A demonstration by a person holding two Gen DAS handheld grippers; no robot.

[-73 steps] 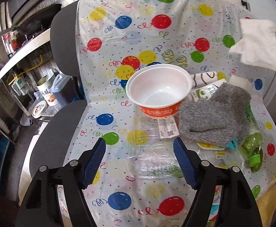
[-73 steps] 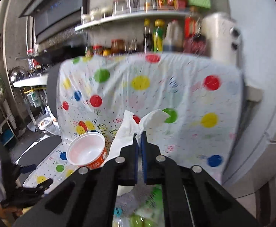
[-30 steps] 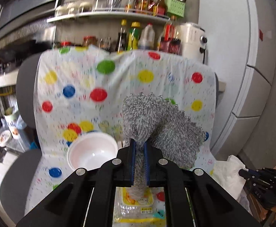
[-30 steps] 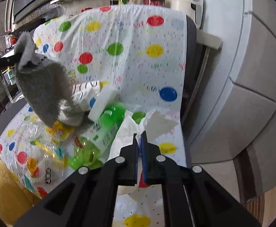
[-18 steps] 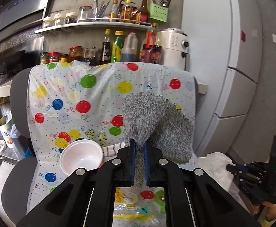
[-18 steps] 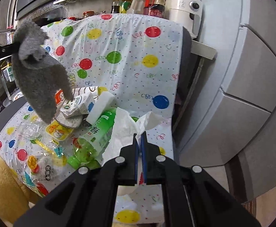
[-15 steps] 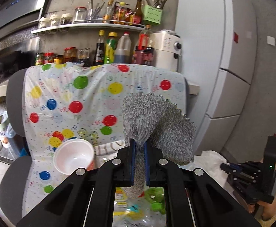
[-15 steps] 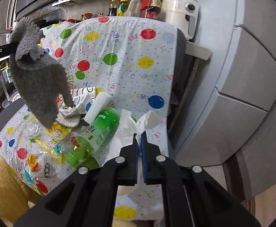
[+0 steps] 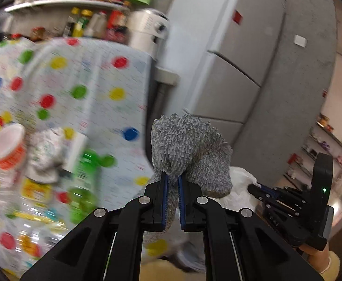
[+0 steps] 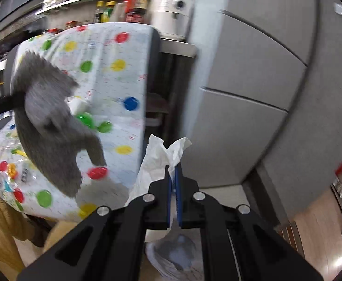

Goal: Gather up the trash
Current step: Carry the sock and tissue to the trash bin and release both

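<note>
Both views have swung rightward since a second ago, so the refrigerator [image 9: 236, 53] now fills the upper right of each frame and the balloon-print cover [image 9: 96, 98] sits pushed to the left. Under the right gripper, bottom centre of its view, I see what looks like a bag-lined bin [image 10: 171, 255]. My left gripper [image 9: 171, 201] is clamped on the grey microfibre cloth [image 9: 189, 154], mid-frame; my right gripper [image 10: 173, 201] is pinched tight on the white tissue [image 10: 156, 164]. I judge the task partly done: two pieces are lifted but undropped, while the green bottle [image 9: 84, 180], orange-banded cup [image 9: 7, 147] and wrappers [image 9: 37, 187] remain at lower left.
</note>
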